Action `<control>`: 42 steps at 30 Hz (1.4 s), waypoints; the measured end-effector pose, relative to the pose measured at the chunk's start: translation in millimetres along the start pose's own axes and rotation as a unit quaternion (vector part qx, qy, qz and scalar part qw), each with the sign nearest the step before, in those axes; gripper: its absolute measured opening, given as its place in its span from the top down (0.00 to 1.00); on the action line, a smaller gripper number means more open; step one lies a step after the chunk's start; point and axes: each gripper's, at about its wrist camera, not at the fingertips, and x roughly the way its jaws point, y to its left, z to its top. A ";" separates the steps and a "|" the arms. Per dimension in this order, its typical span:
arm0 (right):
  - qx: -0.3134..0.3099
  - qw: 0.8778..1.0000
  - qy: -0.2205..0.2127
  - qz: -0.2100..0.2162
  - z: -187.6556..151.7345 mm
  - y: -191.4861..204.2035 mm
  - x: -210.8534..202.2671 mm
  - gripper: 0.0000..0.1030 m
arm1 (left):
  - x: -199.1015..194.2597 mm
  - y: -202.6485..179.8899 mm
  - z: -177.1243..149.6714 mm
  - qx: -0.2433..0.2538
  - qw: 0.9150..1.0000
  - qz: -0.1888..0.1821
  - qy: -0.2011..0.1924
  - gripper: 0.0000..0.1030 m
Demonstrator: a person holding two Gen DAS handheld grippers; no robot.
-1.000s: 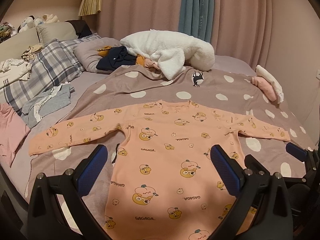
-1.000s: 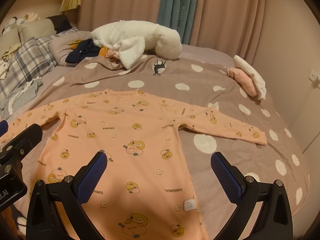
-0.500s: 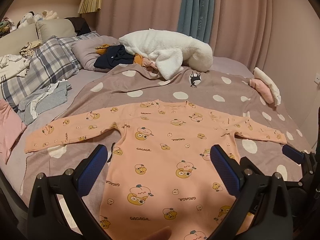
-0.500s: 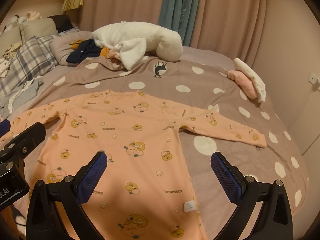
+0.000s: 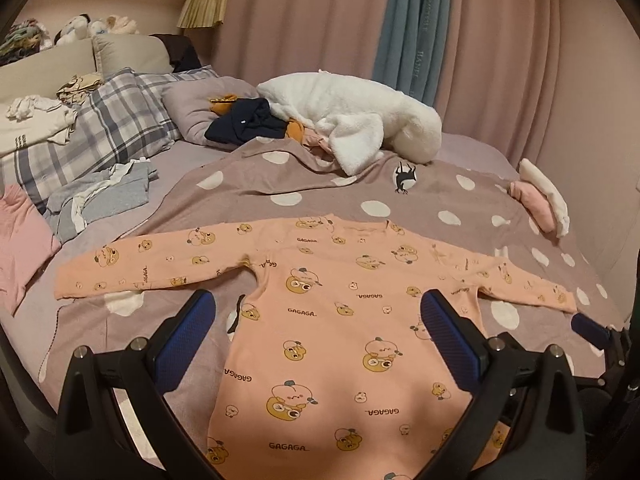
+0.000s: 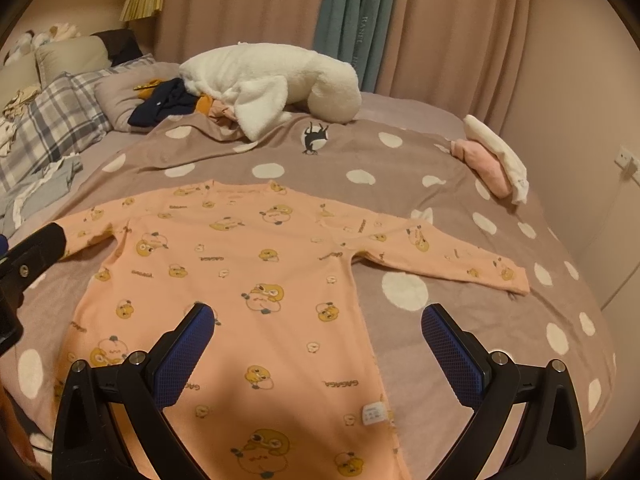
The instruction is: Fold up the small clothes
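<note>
A small peach long-sleeved shirt (image 5: 340, 320) with cartoon prints lies flat on the dotted mauve blanket (image 5: 320, 192), both sleeves spread out sideways; it also shows in the right wrist view (image 6: 248, 280). My left gripper (image 5: 318, 332) is open and empty, held above the shirt's lower body. My right gripper (image 6: 318, 340) is open and empty above the shirt's lower right side, near its white label (image 6: 372, 414). The right gripper's blue tip (image 5: 590, 328) shows at the right edge of the left wrist view.
A white fleece garment (image 5: 352, 120) and dark clothes (image 5: 244, 124) lie at the back of the bed. Plaid pillows (image 5: 100, 128) and grey clothes (image 5: 104, 196) lie at the left. Folded pink and white items (image 6: 492, 160) sit at the right edge. Curtains hang behind.
Both grippers have pulled back and risen a little, so the shirt sits lower and farther in both views. The shirt has not moved. Both stay open.
</note>
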 end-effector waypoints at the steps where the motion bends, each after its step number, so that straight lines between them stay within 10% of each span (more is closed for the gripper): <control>1: -0.001 1.000 -0.001 -0.002 -2.3 4.0 -2.1 0.00 | -0.4 0.7 0.1 0.000 1.000 -0.003 0.001 0.00; 42: -0.008 1.000 0.008 -0.011 -4.8 10.9 -1.0 0.00 | 9.5 1.7 -3.1 -0.011 0.999 -0.018 0.026 0.01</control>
